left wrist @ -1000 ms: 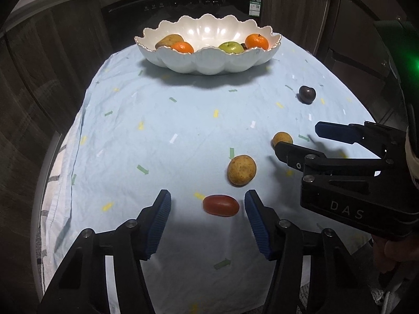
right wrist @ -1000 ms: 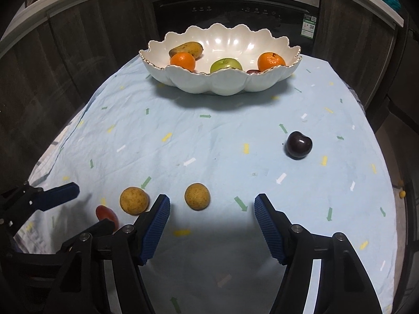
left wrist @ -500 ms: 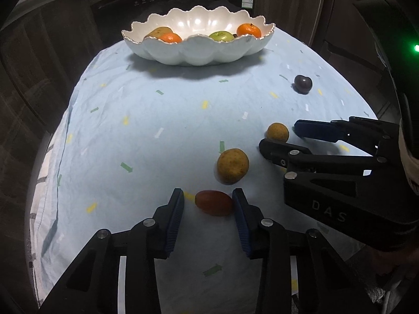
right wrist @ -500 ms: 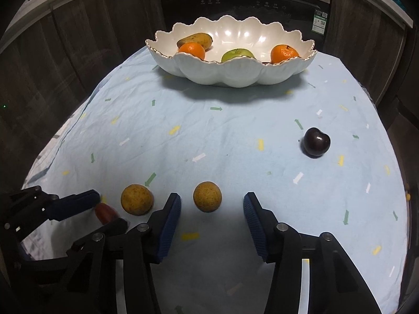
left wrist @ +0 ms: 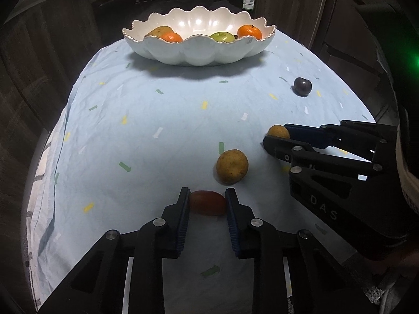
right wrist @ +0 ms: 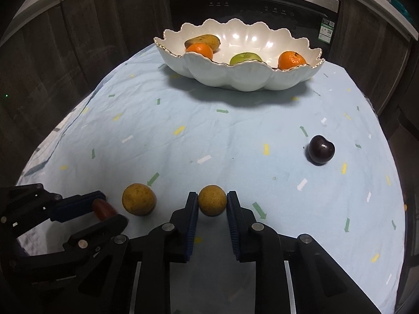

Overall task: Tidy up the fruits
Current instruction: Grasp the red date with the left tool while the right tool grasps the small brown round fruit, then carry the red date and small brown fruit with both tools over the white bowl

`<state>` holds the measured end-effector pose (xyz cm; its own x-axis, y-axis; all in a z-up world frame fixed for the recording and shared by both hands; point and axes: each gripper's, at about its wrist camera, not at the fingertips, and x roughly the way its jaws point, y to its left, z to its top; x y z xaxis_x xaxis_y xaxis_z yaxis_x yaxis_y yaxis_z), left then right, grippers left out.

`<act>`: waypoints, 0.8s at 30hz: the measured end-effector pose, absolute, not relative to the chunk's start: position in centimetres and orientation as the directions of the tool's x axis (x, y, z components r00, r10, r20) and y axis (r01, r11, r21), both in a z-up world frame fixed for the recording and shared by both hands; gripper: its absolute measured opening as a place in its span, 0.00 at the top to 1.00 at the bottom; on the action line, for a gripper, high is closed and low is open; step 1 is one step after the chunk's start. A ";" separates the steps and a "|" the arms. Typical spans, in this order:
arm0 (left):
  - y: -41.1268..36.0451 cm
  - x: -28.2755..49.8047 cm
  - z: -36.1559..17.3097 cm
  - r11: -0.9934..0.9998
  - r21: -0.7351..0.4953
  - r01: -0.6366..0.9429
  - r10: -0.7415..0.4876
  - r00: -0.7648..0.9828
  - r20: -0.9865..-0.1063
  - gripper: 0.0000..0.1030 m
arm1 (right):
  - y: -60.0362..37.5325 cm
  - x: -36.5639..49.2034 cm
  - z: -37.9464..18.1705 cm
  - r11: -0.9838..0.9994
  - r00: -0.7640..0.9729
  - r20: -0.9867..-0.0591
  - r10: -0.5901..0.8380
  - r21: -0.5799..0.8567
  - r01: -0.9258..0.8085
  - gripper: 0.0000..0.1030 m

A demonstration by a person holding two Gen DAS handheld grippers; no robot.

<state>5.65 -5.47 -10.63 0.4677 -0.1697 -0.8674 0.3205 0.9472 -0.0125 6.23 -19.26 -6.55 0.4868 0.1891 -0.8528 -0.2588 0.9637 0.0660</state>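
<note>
While both rest on the blue-clothed counter (left wrist: 157,120), the left gripper (left wrist: 207,202) clamps an oblong, glossy red fruit (left wrist: 207,206); the right gripper (right wrist: 211,204) clamps a small, round, speckled yellow-brown fruit (right wrist: 212,200), pads touching both sides.

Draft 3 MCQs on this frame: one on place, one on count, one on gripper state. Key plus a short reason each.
1. Where does the dark purple plum lie?
A. in the bowl
B. on the pale blue cloth, right side
C. between the left gripper's pads

2. How many fruits lie loose on the cloth, outside the white scalloped bowl?
A. two
B. four
C. six

3. What is the right gripper doing?
A. closing on the small round yellow-brown fruit
B. hanging open over the bowl
C. holding the plum

Key: 1 B, it sits alone on the cloth; 2 B, plum, two yellow-brown fruits, one oblong red fruit; 3 A, both pads flank that fruit.
</note>
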 end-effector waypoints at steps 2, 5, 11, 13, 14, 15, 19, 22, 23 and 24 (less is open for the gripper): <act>-5.2 5.7 -10.5 0.951 -0.015 0.308 -0.167 0.473 -0.865 0.74 | -19.3 6.2 -6.3 0.964 0.492 -0.850 0.188 0.065 -0.257 0.77; -4.9 5.7 -10.1 0.955 -0.020 0.297 -0.168 0.483 -0.859 0.74 | -19.3 6.0 -5.9 0.964 0.498 -0.846 0.189 0.063 -0.259 0.77; -4.4 5.6 -9.2 0.960 -0.021 0.281 -0.168 0.511 -0.843 0.74 | -19.3 5.6 -5.0 0.964 0.506 -0.841 0.191 0.064 -0.259 0.77; -4.2 5.6 -8.9 0.962 -0.024 0.271 -0.167 0.516 -0.840 0.74 | -19.4 5.5 -4.7 0.964 0.510 -0.839 0.191 0.064 -0.257 0.77; -4.1 5.7 -8.8 0.964 -0.024 0.266 -0.165 0.519 -0.839 0.74 | -19.4 5.5 -4.4 0.965 0.512 -0.837 0.191 0.063 -0.256 0.77; -4.0 5.7 -8.7 0.964 -0.024 0.264 -0.164 0.521 -0.838 0.74 | -19.4 5.5 -4.2 0.965 0.515 -0.836 0.190 0.062 -0.256 0.77; -3.7 5.8 -8.0 0.966 -0.023 0.256 -0.161 0.533 -0.831 0.74 | -19.4 5.4 -3.3 0.965 0.526 -0.828 0.191 0.062 -0.254 0.77; -3.5 5.9 -7.6 0.968 -0.022 0.249 -0.158 0.542 -0.825 0.74 | -19.4 5.3 -2.7 0.966 0.535 -0.822 0.193 0.062 -0.253 0.77; -3.4 6.0 -7.5 0.969 -0.022 0.246 -0.157 0.545 -0.824 0.74 | -19.4 5.3 -2.6 0.966 0.536 -0.822 0.193 0.062 -0.252 0.77; -3.3 6.1 -7.4 0.970 -0.022 0.242 -0.155 0.547 -0.823 0.74 | -19.5 5.3 -2.4 0.966 0.538 -0.821 0.193 0.063 -0.251 0.77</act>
